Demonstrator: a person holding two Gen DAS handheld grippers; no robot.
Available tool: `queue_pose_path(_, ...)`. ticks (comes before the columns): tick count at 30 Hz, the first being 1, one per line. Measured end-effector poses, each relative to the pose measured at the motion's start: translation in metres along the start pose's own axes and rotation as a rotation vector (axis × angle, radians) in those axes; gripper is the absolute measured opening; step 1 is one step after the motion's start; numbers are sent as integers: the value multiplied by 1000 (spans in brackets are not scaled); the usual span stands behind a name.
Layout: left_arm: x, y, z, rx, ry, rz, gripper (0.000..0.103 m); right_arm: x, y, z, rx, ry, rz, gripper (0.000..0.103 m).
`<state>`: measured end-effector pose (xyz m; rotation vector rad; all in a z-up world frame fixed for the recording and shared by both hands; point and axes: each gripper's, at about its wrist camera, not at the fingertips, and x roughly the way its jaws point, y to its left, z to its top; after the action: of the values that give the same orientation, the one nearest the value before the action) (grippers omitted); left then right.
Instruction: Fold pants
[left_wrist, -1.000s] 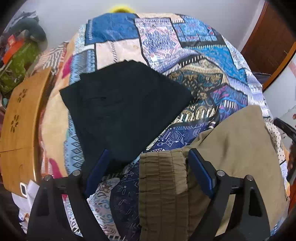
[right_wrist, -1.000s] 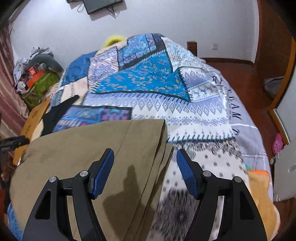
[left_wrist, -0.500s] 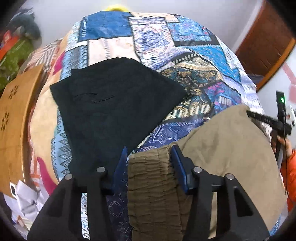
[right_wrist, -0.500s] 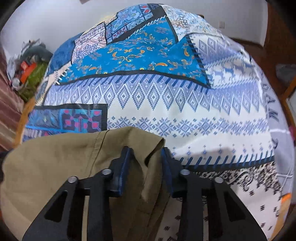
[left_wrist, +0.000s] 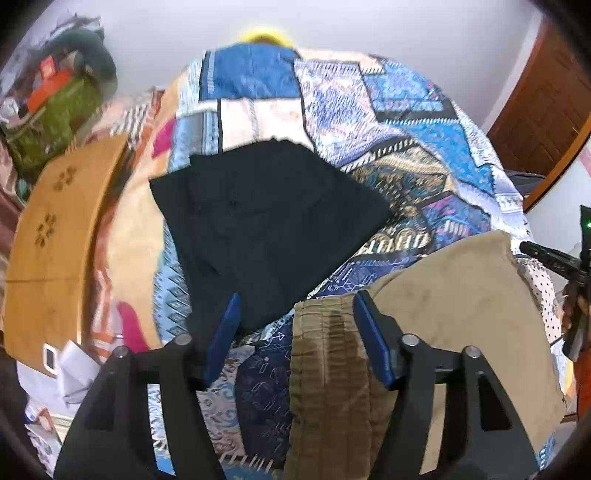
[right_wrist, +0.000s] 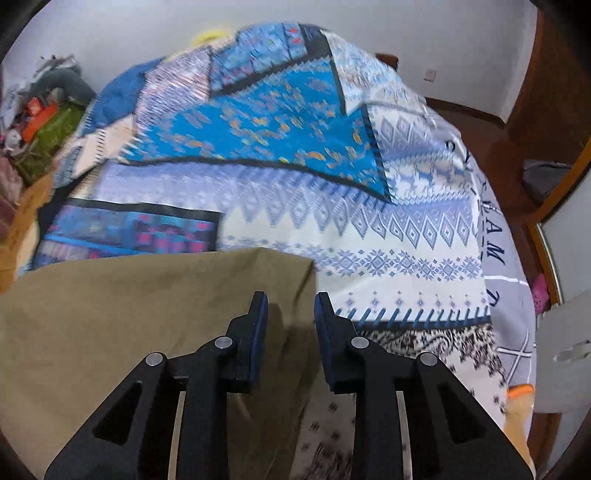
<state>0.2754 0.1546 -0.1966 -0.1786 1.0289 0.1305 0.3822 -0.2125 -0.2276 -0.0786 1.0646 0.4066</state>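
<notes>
From the left wrist, the left tool (left_wrist: 296, 295) hangs over a bed with a patchwork cover (left_wrist: 406, 147) in blues and whites. The green-brown pants (left_wrist: 461, 295) lie on the near right part of the bed. Their crinkly waistband (left_wrist: 325, 350) sits between the two blue pads. It lies just beside the right pad (left_wrist: 373, 339), and the left pad is well apart from it. This tool has just been opening and is let go, so it grips nothing. A black cloth (left_wrist: 266, 221) lies flat in the middle of the bed, just past the pants. A wooden board (left_wrist: 55, 240) stands at the left side of the bed. From the right wrist, the right tool (right_wrist: 290, 294) is over the far corner of the pants (right_wrist: 129, 314), with the bed cover (right_wrist: 369, 240) beyond. It has just been closing, and its pads stand close together. Pants cloth fills the small gap, but I cannot tell if the pads pinch it.
</notes>
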Motion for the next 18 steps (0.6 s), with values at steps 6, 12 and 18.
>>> queue_pose_path(6,-36,-20,0,74,-73,-28,83,-64,39,-2,-54,-99,118,56)
queue_pose_path(12,-40,-44,-1,125,-68,-50,89,-87,90,-11,-99,-119,254,70)
queue_pose_path(18,-7,-58,-8,132,36,-76,90,-54,127,-16,-142,-8,292,71)
